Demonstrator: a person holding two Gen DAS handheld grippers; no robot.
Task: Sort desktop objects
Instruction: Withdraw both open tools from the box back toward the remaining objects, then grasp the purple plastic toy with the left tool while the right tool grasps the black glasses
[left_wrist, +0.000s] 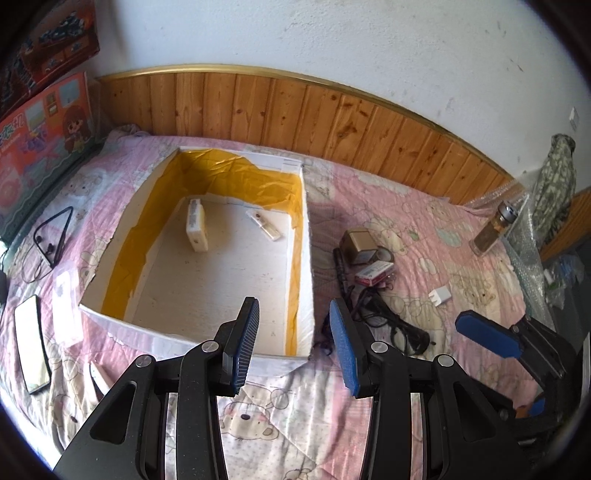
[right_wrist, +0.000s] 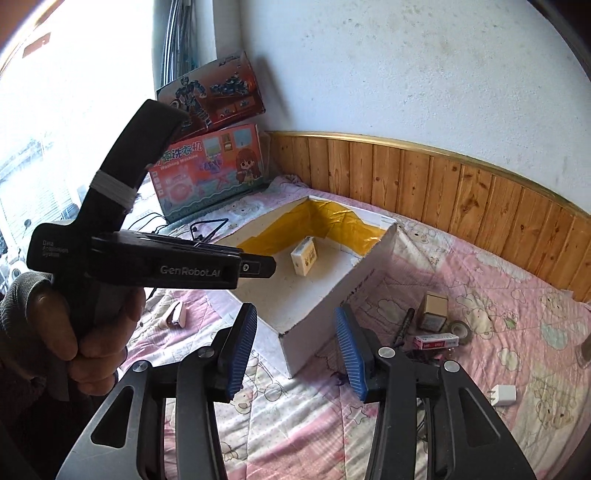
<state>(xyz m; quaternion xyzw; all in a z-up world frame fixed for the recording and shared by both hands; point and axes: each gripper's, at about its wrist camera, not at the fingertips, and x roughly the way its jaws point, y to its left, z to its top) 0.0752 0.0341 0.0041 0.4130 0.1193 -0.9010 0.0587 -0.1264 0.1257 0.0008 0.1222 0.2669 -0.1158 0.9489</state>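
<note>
Both tools were released and empty: the left tool (left_wrist: 293, 339) hung over the near right corner of the white box (left_wrist: 306, 258), the right tool (right_wrist: 295, 354) over the quilted bed (right_wrist: 517, 302). The box looked light but floppy-walled — best left put. The black cable (left_wrist: 391, 325) was limp; pinch a bunched loop. The red-and-white carton (right_wrist: 436, 340) seemed stiff and light — grip its long sides. The white charger plug (right_wrist: 503, 395) was hard and slick; take its flat faces.

A home bedroom: a pink teddy-bear quilt (left_wrist: 424, 236) on a bed, wood-panelled wall (left_wrist: 295, 110), toy boxes (right_wrist: 210, 173) stacked nearby
</note>
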